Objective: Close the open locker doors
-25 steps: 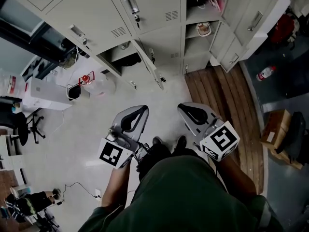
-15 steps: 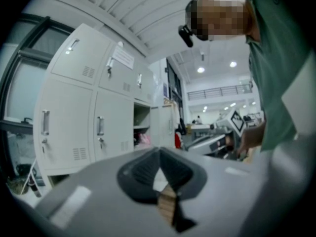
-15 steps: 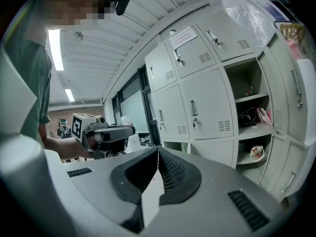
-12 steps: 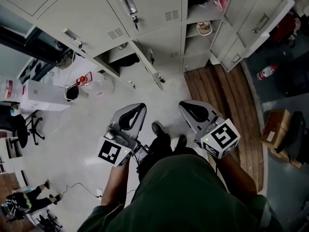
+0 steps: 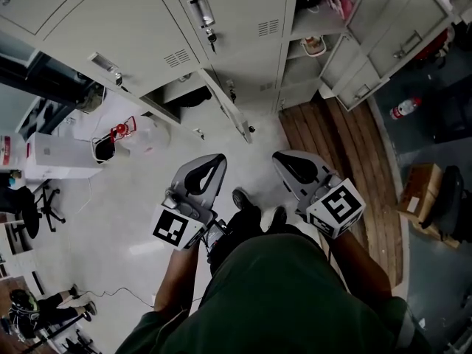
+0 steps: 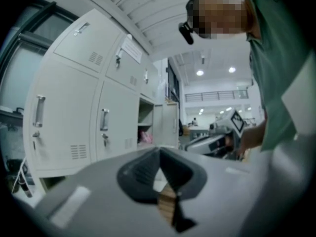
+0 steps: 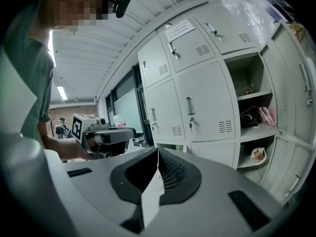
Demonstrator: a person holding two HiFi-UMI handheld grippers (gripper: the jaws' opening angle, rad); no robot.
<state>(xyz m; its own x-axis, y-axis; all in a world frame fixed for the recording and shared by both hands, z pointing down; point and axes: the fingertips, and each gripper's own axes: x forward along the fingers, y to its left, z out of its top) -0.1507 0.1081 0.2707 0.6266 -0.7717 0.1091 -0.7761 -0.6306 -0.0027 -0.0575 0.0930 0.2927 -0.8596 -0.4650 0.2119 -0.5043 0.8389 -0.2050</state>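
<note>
Grey lockers (image 5: 221,21) fill the top of the head view. A low locker door (image 5: 230,113) stands open beside its dark compartment (image 5: 184,91). To the right, tall doors (image 5: 383,32) hang open beside shelves (image 5: 313,28) with pink things and a small pot. My left gripper (image 5: 215,162) and right gripper (image 5: 283,161) are held side by side above the floor, short of the lockers, both shut and empty. In the left gripper view the jaws (image 6: 159,151) meet, with an open compartment (image 6: 144,125) beyond. The right gripper (image 7: 158,152) faces the open shelves (image 7: 252,117).
A wooden floor strip (image 5: 332,146) runs before the right lockers. A bottle (image 5: 404,109), a cardboard box (image 5: 419,190) and a black bag (image 5: 451,198) lie to the right. A red item with a clear bag (image 5: 122,133) and a white box (image 5: 55,157) sit left.
The person has stepped a little nearer the lockers and one shoe has come forward between the grippers. Both grippers stay shut and hold about the same pose.
</note>
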